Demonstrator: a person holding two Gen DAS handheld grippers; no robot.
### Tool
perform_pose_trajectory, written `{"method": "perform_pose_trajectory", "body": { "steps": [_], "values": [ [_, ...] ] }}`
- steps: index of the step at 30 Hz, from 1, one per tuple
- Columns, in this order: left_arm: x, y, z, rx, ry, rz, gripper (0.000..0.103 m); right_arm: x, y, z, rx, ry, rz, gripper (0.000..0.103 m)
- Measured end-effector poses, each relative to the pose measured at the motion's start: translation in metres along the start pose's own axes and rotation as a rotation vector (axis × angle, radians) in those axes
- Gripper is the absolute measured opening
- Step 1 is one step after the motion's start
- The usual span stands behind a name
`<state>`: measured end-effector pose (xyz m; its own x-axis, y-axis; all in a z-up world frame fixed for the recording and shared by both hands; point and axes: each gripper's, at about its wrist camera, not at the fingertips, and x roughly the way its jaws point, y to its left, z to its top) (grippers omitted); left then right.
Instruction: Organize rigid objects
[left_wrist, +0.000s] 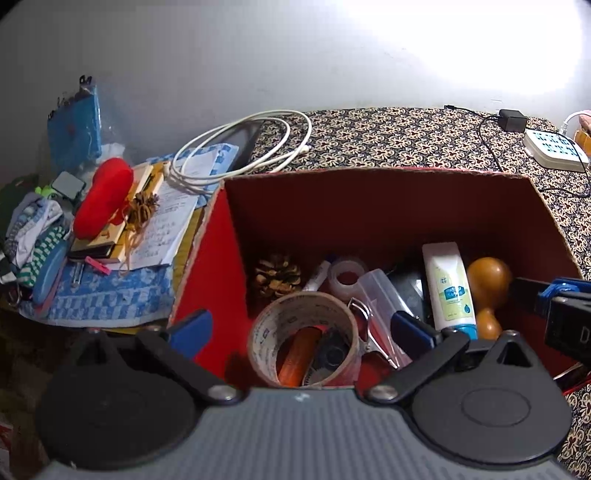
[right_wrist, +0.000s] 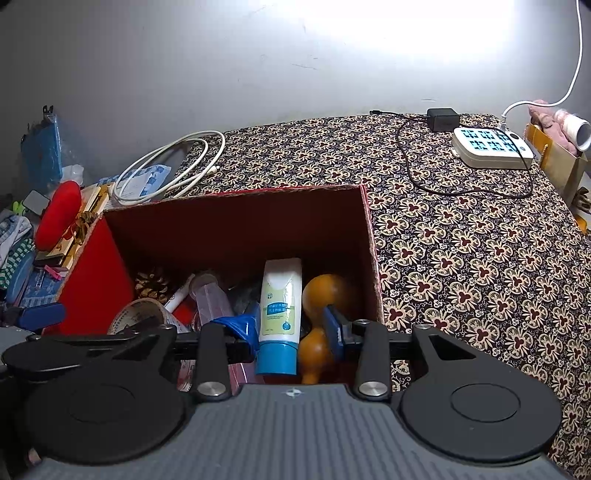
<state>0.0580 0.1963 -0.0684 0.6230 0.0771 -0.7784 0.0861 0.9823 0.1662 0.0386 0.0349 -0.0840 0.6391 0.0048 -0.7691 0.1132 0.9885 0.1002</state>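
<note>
Red cardboard box (left_wrist: 236, 236), open-topped, on a patterned tablecloth (right_wrist: 461, 240). Contents: tape roll (left_wrist: 303, 338) (upright, an orange item inside it), pine cone (left_wrist: 277, 275), clear tape (left_wrist: 347, 275), white tube with blue cap (right_wrist: 279, 314), wooden gourd (right_wrist: 321, 314). Left gripper (left_wrist: 301, 328): fingers spread wide over the box's near left corner, holding nothing. Right gripper (right_wrist: 291, 328): fingers partly apart, tube and gourd between them; grip cannot be told. Beside the box: white cable (left_wrist: 255, 147), red pouch (left_wrist: 103, 197) on books. Far right: power strip (right_wrist: 493, 147).
</note>
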Motion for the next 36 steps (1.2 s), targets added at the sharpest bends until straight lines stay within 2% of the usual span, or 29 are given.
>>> {"method": "perform_pose_trajectory", "body": {
  "steps": [18,36],
  "values": [
    [0.0011,-0.0023,-0.0039,0.008,0.000,-0.056,0.102,-0.0005,-0.0011,-0.0012,0.014,-0.002,0.001,0.021],
    [-0.0060,-0.0040,-0.0030,0.016,-0.036,-0.003,0.102,-0.0031,0.0014,-0.0022,0.027,-0.010,0.015,0.021]
  ]
}}
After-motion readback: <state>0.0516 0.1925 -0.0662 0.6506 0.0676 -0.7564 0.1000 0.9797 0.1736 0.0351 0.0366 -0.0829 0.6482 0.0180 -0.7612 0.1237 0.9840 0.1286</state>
